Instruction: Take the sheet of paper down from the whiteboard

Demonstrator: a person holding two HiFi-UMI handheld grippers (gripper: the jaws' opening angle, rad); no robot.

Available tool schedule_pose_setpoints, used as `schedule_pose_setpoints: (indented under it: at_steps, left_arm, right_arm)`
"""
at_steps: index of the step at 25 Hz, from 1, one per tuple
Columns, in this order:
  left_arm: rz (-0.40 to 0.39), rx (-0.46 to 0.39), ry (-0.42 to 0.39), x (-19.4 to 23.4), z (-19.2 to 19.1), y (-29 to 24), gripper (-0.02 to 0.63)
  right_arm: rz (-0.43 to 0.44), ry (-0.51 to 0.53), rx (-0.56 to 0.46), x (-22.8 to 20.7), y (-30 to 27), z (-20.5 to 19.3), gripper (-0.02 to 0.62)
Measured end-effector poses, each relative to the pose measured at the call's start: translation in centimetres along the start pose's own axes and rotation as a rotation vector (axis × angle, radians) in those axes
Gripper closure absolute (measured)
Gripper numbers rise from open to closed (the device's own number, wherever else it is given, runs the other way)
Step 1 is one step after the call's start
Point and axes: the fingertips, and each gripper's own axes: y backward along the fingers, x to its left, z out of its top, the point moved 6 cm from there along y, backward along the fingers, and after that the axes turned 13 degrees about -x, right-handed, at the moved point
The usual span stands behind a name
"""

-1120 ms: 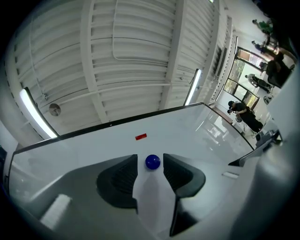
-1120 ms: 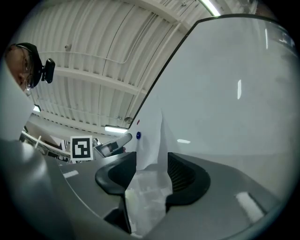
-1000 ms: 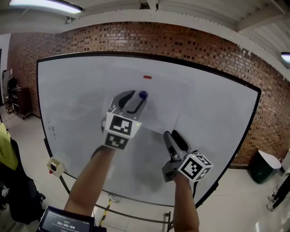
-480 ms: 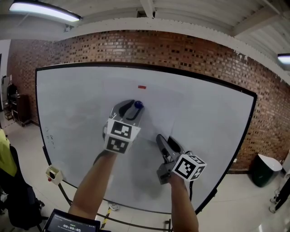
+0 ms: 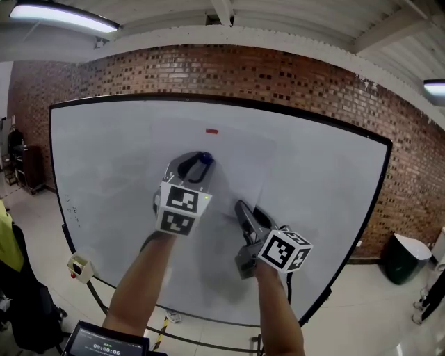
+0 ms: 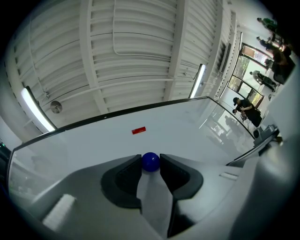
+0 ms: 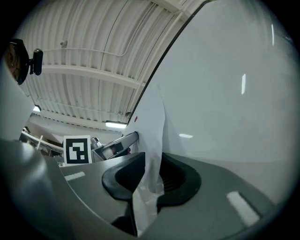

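Digits glow on a small dark screen [image 5: 104,341] at the bottom edge of the head view, too small to read with any certainty. Above it two bare forearms reach up to the board. Each gripper carries a cube of black-and-white square markers, the only print on them. The right gripper [image 5: 243,208] is the lower one. In its own view its jaws [image 7: 152,173] are pressed together on the sheet of paper [image 7: 152,131], which rises crumpled from between the pads and stands off the whiteboard [image 7: 234,93]; that view also catches the other gripper's marker square [image 7: 76,150]. From the head view the pinch itself is hard to make out, and the sheet of paper [image 5: 236,167] shows only as a faint pale rectangle lying on the whiteboard [image 5: 111,160]. The left gripper [image 5: 198,161] is higher, its jaws closed on a round blue magnet [image 5: 204,158]. Its own view shows the fingertips [image 6: 150,164] squeezing the ball [image 6: 150,161] from both sides, against the board. A small red magnet [image 5: 212,131] sits just above it, at the sheet's top edge, apart from both grippers. Only the left gripper view shows windows and some distant people [image 6: 246,110] off to the right. Behind the board runs a brick wall [image 5: 278,76], with a dark bin [image 5: 407,257] at its foot and a strip light [image 5: 62,17] overhead.
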Motion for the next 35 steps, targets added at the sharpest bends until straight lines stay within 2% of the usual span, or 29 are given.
schedule_pose_setpoints:
  at_steps: [4,13,20,23,29,35]
  left_arm:
    - [-0.002,0.001,-0.001,0.0,-0.2,0.0,0.483]
    - [-0.007,0.008,0.014,0.2,-0.3,0.2,0.483]
    - [-0.016,0.034,0.018,-2.1,-1.6,2.1,0.483]
    - [0.003,0.052,0.043,-3.0,-3.3,4.0,0.483]
    - [0.087,0.047,0.151,-3.6,-4.4,11.4,0.483]
    - [0.062,0.113,0.198,-4.4,-7.3,17.2,0.482]
  right_arm:
    - [-0.036,0.012,-0.013,-0.4,-0.1,-0.1,0.578]
    - [-0.018,0.017,-0.07,0.4,0.5,0.2,0.581]
    - [-0.044,0.057,-0.055,0.0,4.0,-0.4,0.581]
    - [-0.069,0.078,-0.038,-1.1,6.2,-1.2,0.581]
    - [-0.153,0.115,0.005,-1.9,11.7,-3.7,0.581]
    - [-0.279,0.154,0.062,-0.9,17.0,-7.9,0.581]
